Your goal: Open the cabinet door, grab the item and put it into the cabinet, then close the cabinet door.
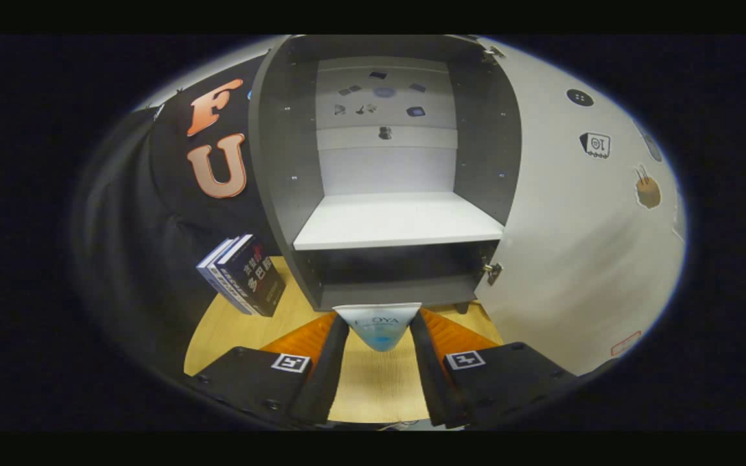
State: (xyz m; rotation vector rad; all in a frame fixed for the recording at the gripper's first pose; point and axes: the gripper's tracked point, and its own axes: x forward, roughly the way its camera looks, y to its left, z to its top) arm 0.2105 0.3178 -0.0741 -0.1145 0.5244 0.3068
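One cabinet (282, 162) is standing on the wooden surface (243, 323) with its one door (574, 226) hanging open, one white shelf (399, 223) is lying inside it, and two hinges are showing on the door side, one upper (493, 52) and one lower (492, 272). Two books (243, 275) are leaning together beside the cabinet. One hand-held gripper (379, 340) is closing its two fingers (331, 362) on one item, a pale blue packet (379, 323), and two square marker tags, a left (291, 362) and a right (464, 359), are sitting on it.
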